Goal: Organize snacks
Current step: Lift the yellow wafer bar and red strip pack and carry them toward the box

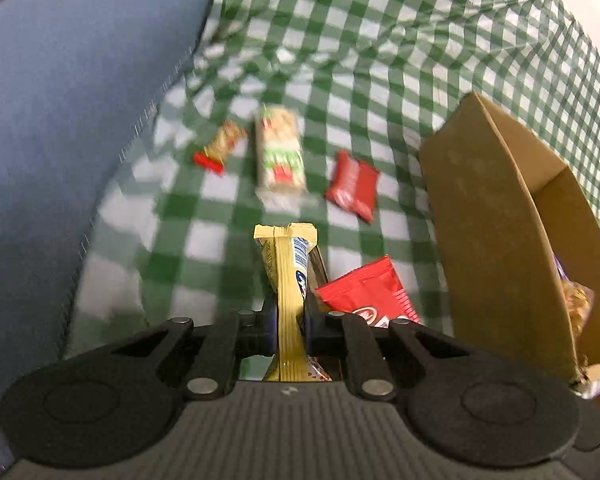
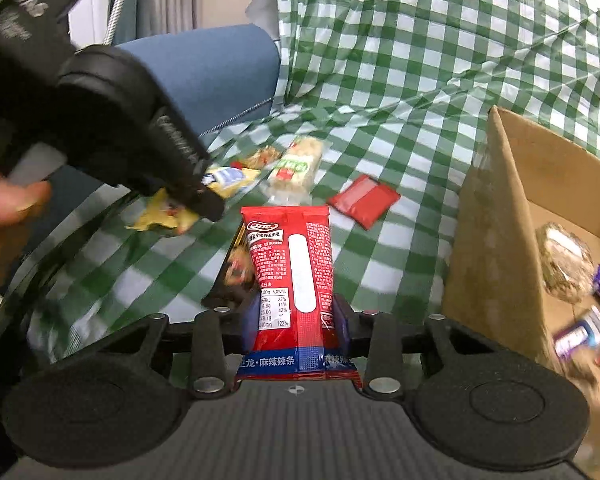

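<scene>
My left gripper [image 1: 290,320] is shut on a yellow snack bar [image 1: 288,276], which stands up between the pads. The right wrist view shows that same left gripper [image 2: 198,200] pinching the yellow snack bar [image 2: 232,178] above the cloth. My right gripper [image 2: 296,320] is shut on a red spicy-strip packet [image 2: 296,272], held upright with its label facing the camera. A red packet [image 1: 364,296] shows just right of the left gripper. An open cardboard box [image 2: 496,220] stands to the right, with several snacks [image 2: 564,264] inside.
On the green checked cloth [image 1: 380,60] lie a cracker pack [image 1: 280,152], a small red-orange snack [image 1: 220,146] and a red sachet [image 1: 352,184]. A dark snack pack [image 2: 232,276] lies under the red packet. A blue cushion [image 1: 60,120] fills the left. The cardboard box [image 1: 484,220] stands right.
</scene>
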Action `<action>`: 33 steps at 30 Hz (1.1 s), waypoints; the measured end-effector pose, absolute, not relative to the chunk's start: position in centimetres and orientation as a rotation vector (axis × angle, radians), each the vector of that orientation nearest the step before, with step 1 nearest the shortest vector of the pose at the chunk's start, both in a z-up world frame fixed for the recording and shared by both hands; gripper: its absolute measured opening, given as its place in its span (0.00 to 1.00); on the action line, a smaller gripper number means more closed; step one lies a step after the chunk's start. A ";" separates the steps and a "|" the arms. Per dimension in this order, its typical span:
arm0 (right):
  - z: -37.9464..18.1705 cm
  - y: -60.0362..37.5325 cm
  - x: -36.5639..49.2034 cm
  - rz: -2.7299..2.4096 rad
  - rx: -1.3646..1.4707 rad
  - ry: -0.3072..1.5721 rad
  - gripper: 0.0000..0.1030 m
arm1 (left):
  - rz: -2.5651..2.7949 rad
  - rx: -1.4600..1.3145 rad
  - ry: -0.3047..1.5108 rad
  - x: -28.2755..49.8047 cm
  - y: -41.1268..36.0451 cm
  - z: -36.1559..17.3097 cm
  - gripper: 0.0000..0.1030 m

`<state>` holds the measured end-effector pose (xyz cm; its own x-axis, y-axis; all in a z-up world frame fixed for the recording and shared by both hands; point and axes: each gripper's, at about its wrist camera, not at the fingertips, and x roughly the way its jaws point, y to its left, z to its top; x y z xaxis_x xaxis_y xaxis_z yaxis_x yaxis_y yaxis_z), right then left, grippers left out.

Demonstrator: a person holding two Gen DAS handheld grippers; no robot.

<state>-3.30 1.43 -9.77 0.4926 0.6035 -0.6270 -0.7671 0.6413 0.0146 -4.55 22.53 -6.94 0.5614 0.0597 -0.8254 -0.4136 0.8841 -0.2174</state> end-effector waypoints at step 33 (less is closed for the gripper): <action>-13.0 0.0 -3.8 0.816 -0.319 0.799 0.43 | 0.262 -0.346 1.093 -5.9 19.0 -10.6 0.12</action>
<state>-3.85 -0.03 -12.97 0.4208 0.5251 -0.7398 -0.7511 0.6589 0.0405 -5.86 18.96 -10.63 0.4374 0.0375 -0.8985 -0.3738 0.9163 -0.1437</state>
